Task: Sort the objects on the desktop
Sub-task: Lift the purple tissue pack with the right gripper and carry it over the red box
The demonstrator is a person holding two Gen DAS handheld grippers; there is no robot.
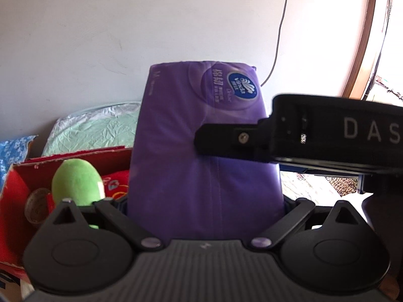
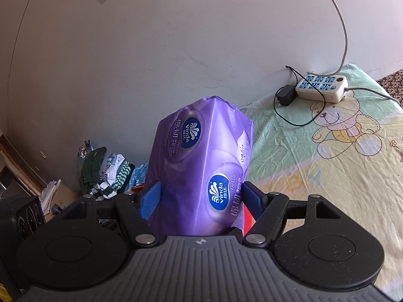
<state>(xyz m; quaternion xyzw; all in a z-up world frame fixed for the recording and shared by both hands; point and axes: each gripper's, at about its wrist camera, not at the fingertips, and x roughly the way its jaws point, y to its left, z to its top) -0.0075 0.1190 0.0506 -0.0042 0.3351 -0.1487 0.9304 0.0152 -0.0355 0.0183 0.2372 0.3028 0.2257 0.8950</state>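
Note:
A purple Vinda tissue pack [image 1: 201,151] stands on end between the fingers of my left gripper [image 1: 205,201], which is shut on its lower part. My right gripper [image 2: 199,196] is also shut on the same tissue pack [image 2: 201,166]; its blue pads [image 2: 149,198] press both sides. In the left wrist view the right gripper's finger [image 1: 226,138] reaches across the pack from the right. The pack is held up in front of a pale wall. A red box [image 1: 15,201] at the lower left holds a green plush ball [image 1: 76,181] and a red cloth.
A green cartoon-bear sheet [image 2: 327,156] covers the surface on the right. A white power strip [image 2: 322,86] with a black adapter [image 2: 284,95] lies by the wall. A pile of clothes [image 2: 105,173] sits at the left. A window frame [image 1: 365,37] is at the far right.

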